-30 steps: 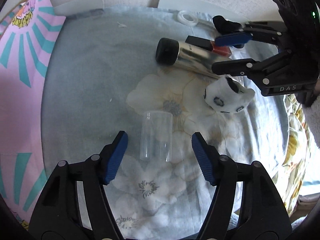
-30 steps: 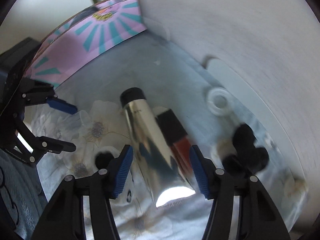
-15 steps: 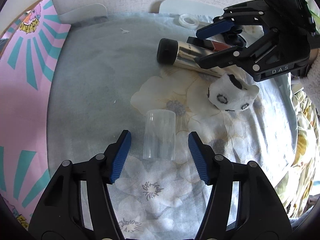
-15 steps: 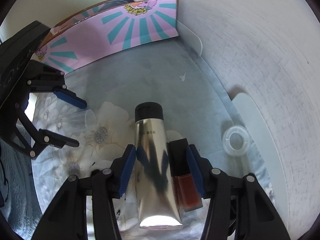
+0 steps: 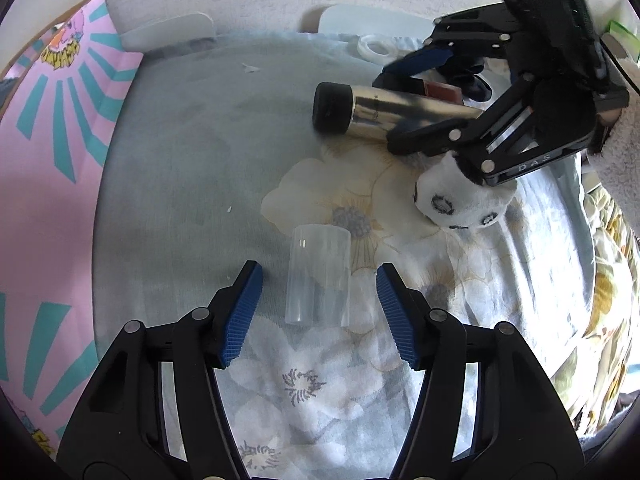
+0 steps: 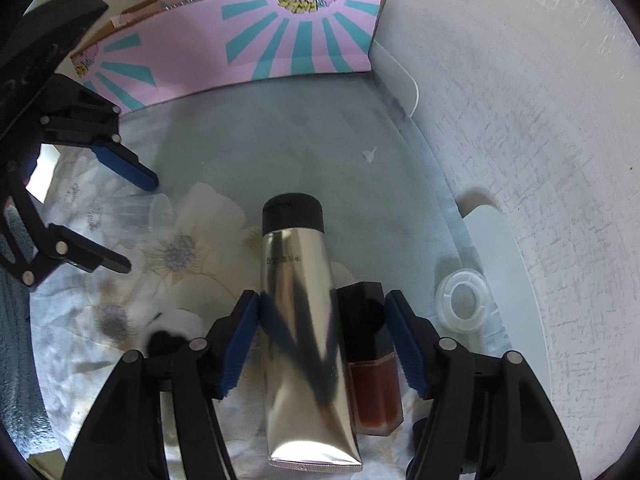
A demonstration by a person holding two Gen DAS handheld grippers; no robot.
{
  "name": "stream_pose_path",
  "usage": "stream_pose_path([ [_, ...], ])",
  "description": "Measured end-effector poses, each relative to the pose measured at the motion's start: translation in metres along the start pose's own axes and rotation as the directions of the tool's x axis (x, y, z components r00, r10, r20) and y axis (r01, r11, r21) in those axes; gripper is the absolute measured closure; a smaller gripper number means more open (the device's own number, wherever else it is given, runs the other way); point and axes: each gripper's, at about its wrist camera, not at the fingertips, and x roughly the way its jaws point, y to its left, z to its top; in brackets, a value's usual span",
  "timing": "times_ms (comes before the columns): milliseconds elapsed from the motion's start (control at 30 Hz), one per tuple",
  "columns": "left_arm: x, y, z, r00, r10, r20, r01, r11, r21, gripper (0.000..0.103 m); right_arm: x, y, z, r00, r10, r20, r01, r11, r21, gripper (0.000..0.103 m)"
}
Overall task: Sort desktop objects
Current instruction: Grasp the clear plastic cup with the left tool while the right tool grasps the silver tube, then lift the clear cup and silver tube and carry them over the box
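Silver tube now between right tongs, lipstick too

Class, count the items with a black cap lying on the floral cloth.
2: the silver tube between the right gripper fingers, and the red liquid bottle beside it. Others may be hidden behind the gripper.

Glossy metallic tube, clear plastic cup, matt floral cloth.

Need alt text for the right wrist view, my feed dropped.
The right tongs, open, straddle a silver tube with a black cap and a red-filled bottle lying side by side on floral cloth. The left tongs flank a clear cup at left; a pink box stands behind.
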Motion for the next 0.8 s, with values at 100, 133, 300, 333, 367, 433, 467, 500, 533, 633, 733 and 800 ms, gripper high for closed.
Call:
stream_pose_path([
  [100,-0.001,0.001,0.001,0.999,0.033,0.006,-0.033,0.999,0.021,0.075,0.006,-0.004,-0.001,1.0,0.023,-0.018,-0.023,1.0,0.018,0.043],
  [133,-0.002,0.003,0.002,1.0,0.029,0.007,-0.029,0.999,0.015,0.076,0.007,-0.005,-0.001,0.999,0.025,-0.02,-0.024,0.999,0.024,0.043],
  [300,0.002,0.01,0.011,1.0,0.018,-0.003,-0.018,1.0,0.004,0.076,0.005,-0.009,-0.001,1.0,0.004,-0.015,-0.003,0.998,0.062,0.068],
  [333,0.001,0.012,0.012,1.0,0.017,-0.003,-0.017,1.0,-0.001,0.076,0.004,-0.013,0.0,1.0,0.0,-0.014,0.002,0.997,0.079,0.077],
  [367,0.001,0.013,0.013,1.0,0.013,-0.003,-0.013,1.0,-0.006,0.076,0.003,-0.018,0.0,1.0,0.018,-0.006,-0.017,0.994,0.105,0.08],
  [433,-0.001,0.014,0.016,1.0,0.013,-0.002,-0.013,1.0,-0.011,0.076,0.004,-0.027,0.0,0.998,0.061,-0.022,-0.057,0.987,0.149,0.081],
  [467,-0.002,0.015,0.017,1.0,0.013,-0.001,-0.013,1.0,-0.011,0.076,0.006,-0.025,0.0,0.998,0.055,-0.028,-0.051,0.99,0.131,0.081],
  [500,-0.002,0.015,0.018,1.0,0.013,0.001,-0.013,1.0,-0.011,0.076,0.007,-0.024,0.0,0.997,0.058,-0.044,-0.053,0.992,0.118,0.081],
  [533,-0.004,0.016,0.019,1.0,0.012,0.003,-0.012,1.0,-0.012,0.076,0.008,-0.021,0.002,0.997,0.05,-0.051,-0.045,0.994,0.101,0.081],
  [633,-0.006,0.019,0.021,1.0,0.007,0.004,-0.007,1.0,-0.018,0.076,0.005,-0.022,0.005,0.997,0.062,-0.041,-0.057,0.991,0.118,0.082],
  [733,-0.01,0.021,0.025,1.0,0.007,0.008,-0.007,1.0,-0.02,0.076,0.001,-0.031,0.004,0.996,0.086,-0.009,-0.082,0.979,0.189,0.083],
  [800,-0.014,0.022,0.027,1.0,0.002,0.015,-0.002,1.0,-0.026,0.076,-0.004,-0.035,0.004,0.996,0.087,0.013,-0.088,0.972,0.217,0.083],
])
